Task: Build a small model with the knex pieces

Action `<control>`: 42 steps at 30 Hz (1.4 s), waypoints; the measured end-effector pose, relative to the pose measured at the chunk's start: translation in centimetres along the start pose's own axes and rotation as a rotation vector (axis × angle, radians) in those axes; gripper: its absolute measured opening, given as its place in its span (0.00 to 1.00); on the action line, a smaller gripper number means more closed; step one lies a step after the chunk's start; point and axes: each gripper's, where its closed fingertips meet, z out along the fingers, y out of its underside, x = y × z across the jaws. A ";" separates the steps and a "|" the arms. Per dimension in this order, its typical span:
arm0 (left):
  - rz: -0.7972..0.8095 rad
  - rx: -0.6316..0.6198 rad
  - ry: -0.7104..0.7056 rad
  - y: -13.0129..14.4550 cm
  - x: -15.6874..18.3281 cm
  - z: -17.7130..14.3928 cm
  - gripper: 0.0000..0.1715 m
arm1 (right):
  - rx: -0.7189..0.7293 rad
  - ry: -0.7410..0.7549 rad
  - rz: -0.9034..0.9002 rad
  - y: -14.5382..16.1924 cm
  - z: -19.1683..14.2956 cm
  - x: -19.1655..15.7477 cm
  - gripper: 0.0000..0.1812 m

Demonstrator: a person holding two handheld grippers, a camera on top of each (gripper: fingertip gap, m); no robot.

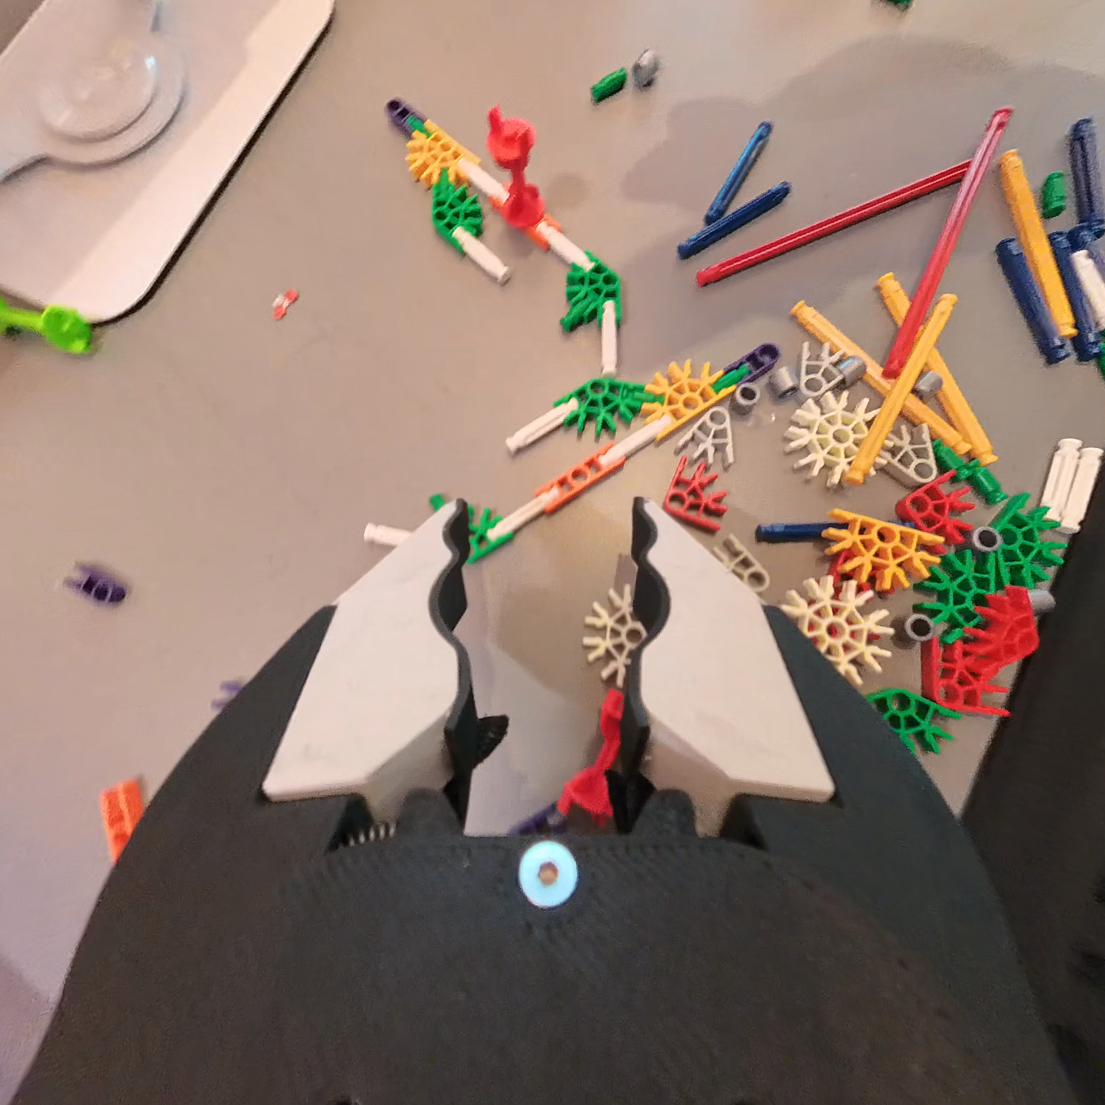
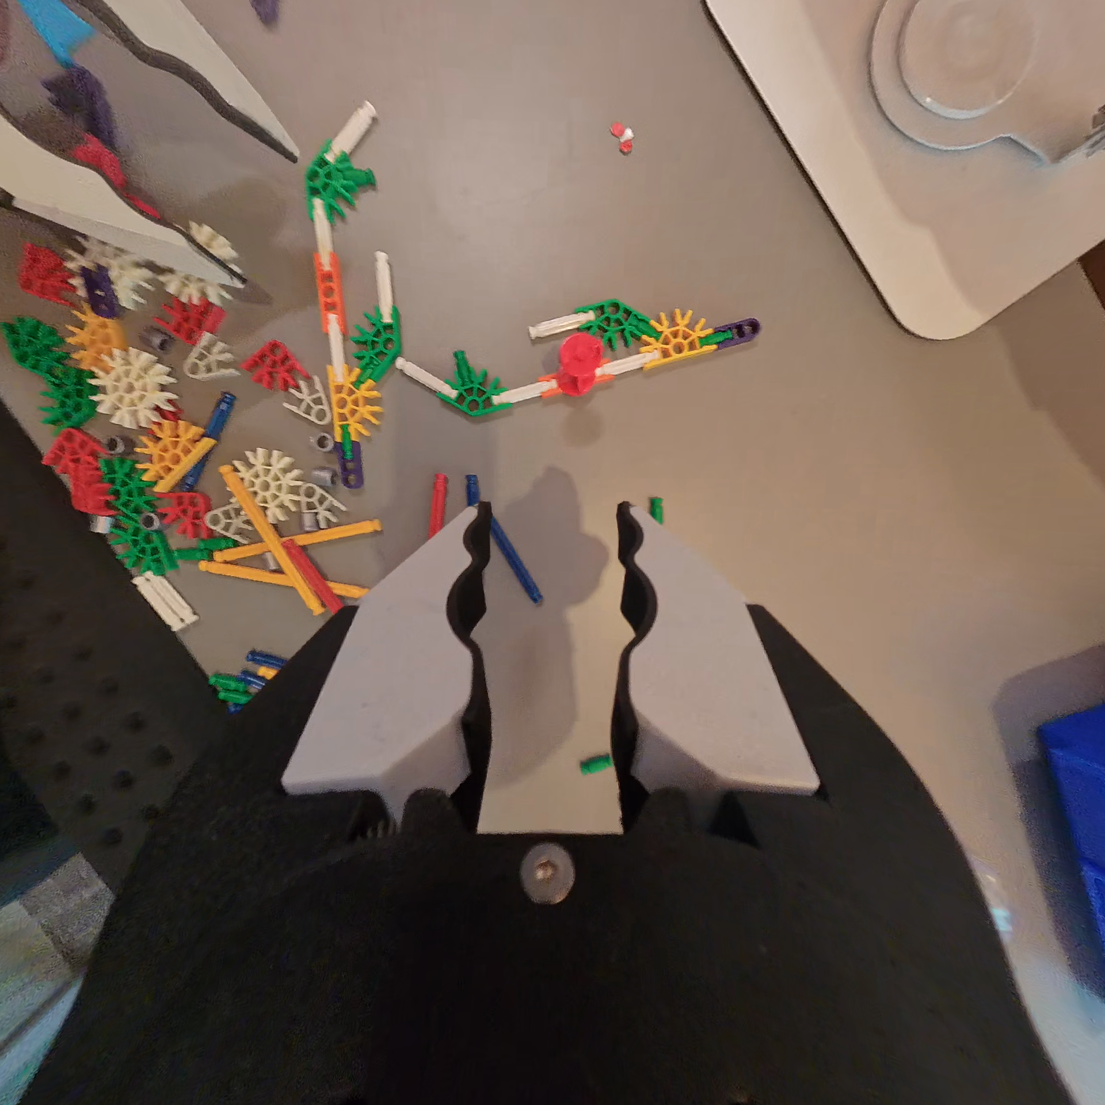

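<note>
Left tongs (image 1: 547, 526) open, empty, above white snowflake piece (image 1: 613, 634) beside toy pile (image 1: 933, 574) on grey worktop (image 1: 269, 478). Right tongs (image 2: 553, 517) open, empty, over blue rod (image 2: 514, 562). Bent toy chain (image 2: 472, 382) mid-worktop: light, hard plastic, may pop apart; hold by rod.

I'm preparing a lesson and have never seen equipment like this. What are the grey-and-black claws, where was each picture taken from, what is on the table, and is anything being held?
Each picture comes from a camera mounted on a hand-held gripper, looking forward along its two grey fingers. A person carries one in each hand.

The left gripper is open and holds nothing; it hovers by a pile of loose connectors. The right gripper is also open and empty, above a blue rod.

On the grey table lie plastic construction-toy pieces: rods, snowflake-shaped connectors and a partly built chain with a red spool piece. A white tray sits at the edge.
</note>
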 end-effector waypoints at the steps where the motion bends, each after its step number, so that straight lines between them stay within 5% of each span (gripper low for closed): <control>1: -0.020 0.000 -0.028 0.5 -0.1 -0.5 0.32 | 0.035 -0.007 0.006 0.0 -0.1 -0.3 0.23; 11: -0.147 -0.042 -0.286 5.4 0.1 -4.2 0.36 | 0.220 -0.054 -0.068 0.1 -0.3 -2.4 0.22; 21: -0.063 -0.025 -0.510 7.0 0.9 -5.1 0.37 | 0.330 -0.065 -0.040 1.2 -1.1 -4.4 0.23; 42: -0.020 0.160 -0.521 5.2 1.9 -6.5 0.41 | 0.456 0.298 0.248 7.6 0.3 -6.7 0.30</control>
